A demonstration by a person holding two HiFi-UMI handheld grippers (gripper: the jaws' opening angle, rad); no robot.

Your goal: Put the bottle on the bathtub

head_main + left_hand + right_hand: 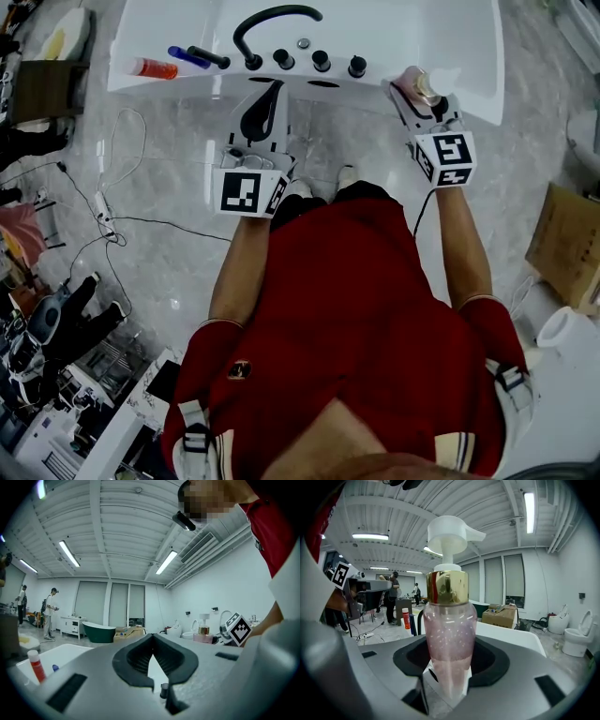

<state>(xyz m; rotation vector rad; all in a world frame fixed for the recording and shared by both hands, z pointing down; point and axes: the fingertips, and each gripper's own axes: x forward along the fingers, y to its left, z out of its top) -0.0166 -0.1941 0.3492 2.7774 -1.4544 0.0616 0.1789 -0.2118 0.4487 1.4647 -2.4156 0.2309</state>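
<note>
A clear pink pump bottle [449, 634] with a gold collar and white pump stands upright between the jaws of my right gripper [449, 670], which is shut on it. In the head view the right gripper [418, 92] holds the bottle [421, 86] at the near rim of the white bathtub [394, 47], at its right. My left gripper [262, 105] hovers at the rim's middle, below the black faucet [272, 19]. Its jaws meet at the tips in the left gripper view, shut on nothing [152, 656]. The bottle [203, 634] also shows there at the right.
Several black knobs [321, 61] line the tub deck. An orange tube with a white end [155, 67] and a blue item [187, 56] lie on the deck's left. Cables [103, 211] run over the marble floor at left. A cardboard box [567, 244] stands at right.
</note>
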